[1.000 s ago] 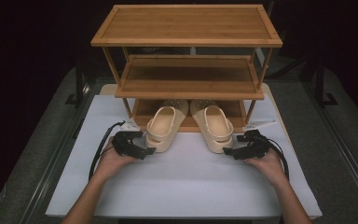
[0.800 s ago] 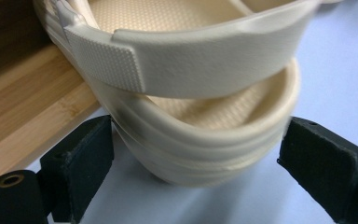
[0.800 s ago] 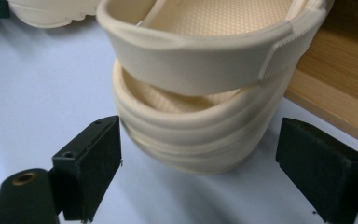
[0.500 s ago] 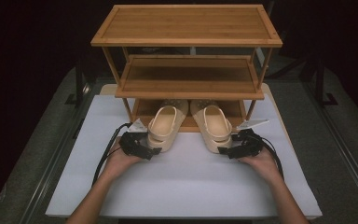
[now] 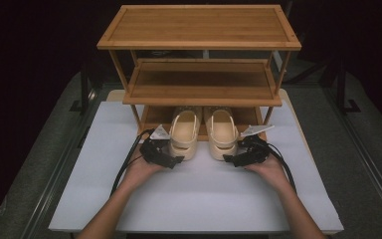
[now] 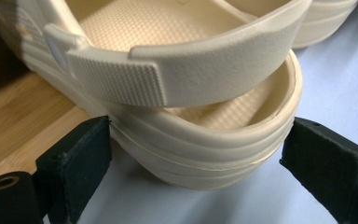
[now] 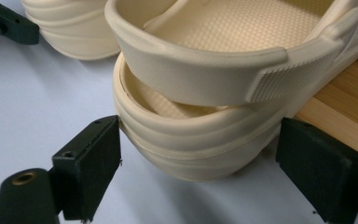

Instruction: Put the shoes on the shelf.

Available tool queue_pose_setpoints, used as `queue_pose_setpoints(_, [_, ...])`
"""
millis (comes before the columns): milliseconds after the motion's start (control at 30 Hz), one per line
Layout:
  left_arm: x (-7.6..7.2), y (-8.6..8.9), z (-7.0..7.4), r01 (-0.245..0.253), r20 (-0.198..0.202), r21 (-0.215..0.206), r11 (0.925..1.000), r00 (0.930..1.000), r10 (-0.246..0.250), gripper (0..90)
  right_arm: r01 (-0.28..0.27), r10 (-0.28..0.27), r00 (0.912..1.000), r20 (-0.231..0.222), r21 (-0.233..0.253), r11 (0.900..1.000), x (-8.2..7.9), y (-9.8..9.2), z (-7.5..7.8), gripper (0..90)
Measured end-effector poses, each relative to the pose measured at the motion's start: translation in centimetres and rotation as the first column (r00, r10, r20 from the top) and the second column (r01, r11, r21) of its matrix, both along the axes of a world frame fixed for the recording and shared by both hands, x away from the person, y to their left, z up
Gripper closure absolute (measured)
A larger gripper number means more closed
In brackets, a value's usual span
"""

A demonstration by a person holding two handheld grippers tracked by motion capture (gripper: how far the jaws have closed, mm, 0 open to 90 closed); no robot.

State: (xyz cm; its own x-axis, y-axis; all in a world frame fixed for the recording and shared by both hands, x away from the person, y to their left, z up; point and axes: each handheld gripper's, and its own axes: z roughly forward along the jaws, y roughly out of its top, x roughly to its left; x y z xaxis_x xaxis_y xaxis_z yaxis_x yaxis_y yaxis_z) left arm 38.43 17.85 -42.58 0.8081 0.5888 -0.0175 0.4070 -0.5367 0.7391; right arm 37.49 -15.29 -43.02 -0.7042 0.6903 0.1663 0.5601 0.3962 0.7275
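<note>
Two cream foam clogs, left clog [image 5: 183, 134] and right clog [image 5: 222, 133], stand upright side by side, close together. Toes sit on the rack's bottom shelf [image 5: 151, 115]; heels overhang onto the white counter [image 5: 204, 194]. Heel straps are raised.

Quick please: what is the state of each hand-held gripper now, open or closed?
Left hand-held gripper: open, jaws astride the heel of the left clog.
Right hand-held gripper: open, jaws astride the heel of the right clog.

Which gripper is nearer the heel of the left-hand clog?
Left. The left gripper has its open jaws on either side of the left-hand clog heel; the right gripper brackets the right-hand clog heel, one shoe away.
</note>
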Motion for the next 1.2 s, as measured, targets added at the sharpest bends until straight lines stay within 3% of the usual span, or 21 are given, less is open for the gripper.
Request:
queue_pose_setpoints(267, [0.4, -1.7, -0.1, 0.002, 0.004, -0.028, 0.9996, 1.0, -0.002, 9.1, -0.004, 0.004, 1.0, 0.006, 0.005, 1.0, 0.6, 1.1, 0.1, 16.4])
queue_pose_setpoints(300, [0.4, -2.0, -0.2, -0.015, 0.005, -0.037, 0.9992, 0.9999, 0.015, 9.0, -0.009, 0.009, 0.9999, 0.008, 0.009, 1.0, 0.6, 1.3, 0.1, 17.8])
queue_pose_setpoints(567, [1.2, -1.9, -0.1, -0.022, 0.004, -0.028, 0.9994, 0.9997, 0.022, 9.0, 0.011, -0.012, 0.9997, 0.023, 0.006, 1.0, 1.0, 1.9, 0.0, 18.0])
queue_pose_setpoints(867, [3.9, -1.8, -0.1, -0.035, 0.008, -0.015, 0.9993, 0.9994, 0.035, 9.3, 0.042, -0.042, 0.9988, 0.024, 0.013, 0.999, 3.4, 2.4, 0.0, 18.0])
queue_pose_setpoints(1000, [5.0, -1.9, -0.3, -0.049, 0.013, -0.029, 0.9984, 0.9987, 0.049, 9.3, 0.062, -0.062, 0.9976, 0.032, 0.014, 0.998, 4.5, 2.5, -0.1, 18.2])
queue_pose_setpoints(1200, [6.2, -2.3, -0.4, -0.065, 0.025, -0.023, 0.9976, 0.9975, 0.066, 9.4, 0.092, -0.092, 0.9933, 0.071, 0.005, 0.996, 5.4, 2.9, -0.2, 19.6])
